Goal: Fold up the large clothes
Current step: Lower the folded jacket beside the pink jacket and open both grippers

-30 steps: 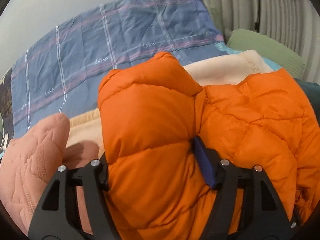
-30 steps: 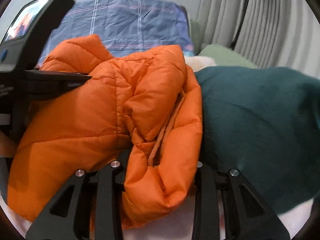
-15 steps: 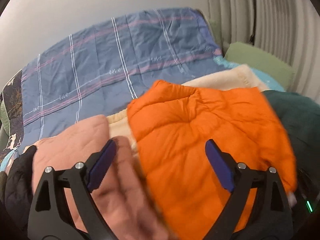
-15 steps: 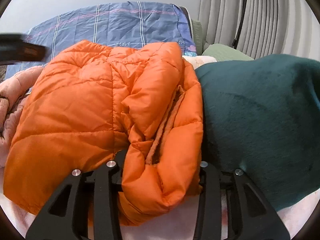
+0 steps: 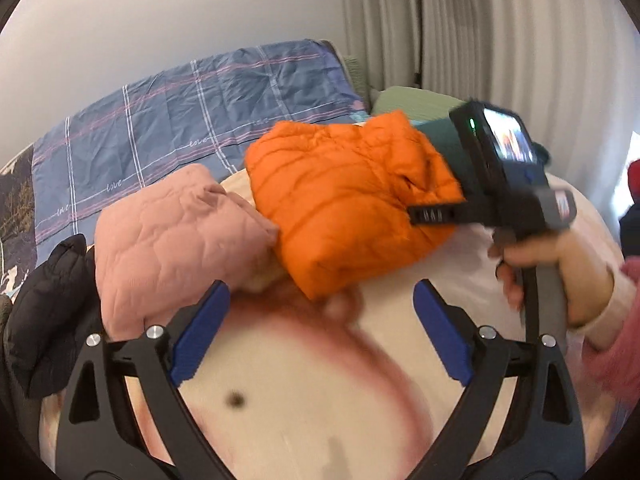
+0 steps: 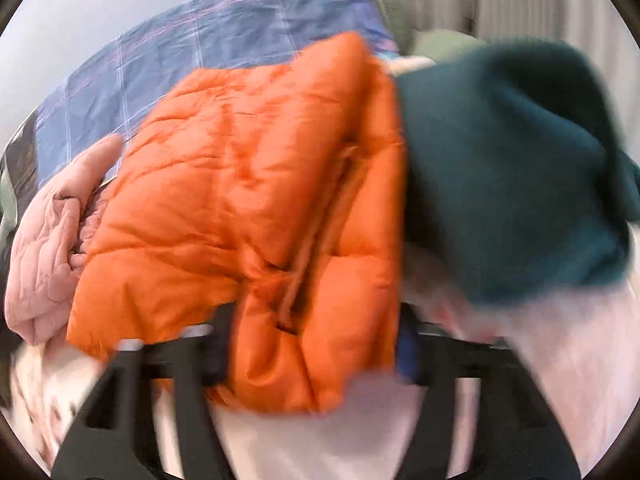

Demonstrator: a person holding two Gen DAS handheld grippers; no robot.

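Three folded garments side by side: pink jacket (image 5: pixel 172 236), orange jacket (image 5: pixel 352 208), teal fleece (image 6: pixel 508 168).

The puffy jacket (image 5: pixel 344 204) is bright orange. Beside it lie a pink quilted garment (image 5: pixel 168 236) and a dark green one (image 6: pixel 508 168). The bedspread (image 5: pixel 192 120) is blue plaid.

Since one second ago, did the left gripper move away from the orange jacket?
Yes. The left gripper has just been opening, with nothing between its jaws, and pulled back from the orange jacket; the blue checked bedding looks farther.

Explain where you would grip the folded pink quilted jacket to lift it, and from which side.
Grip the pink quilted jacket at its near folded edge, coming from the camera's side. That edge is thick, rounded and exposed; the orange jacket crowds its right side, so probably avoid that.
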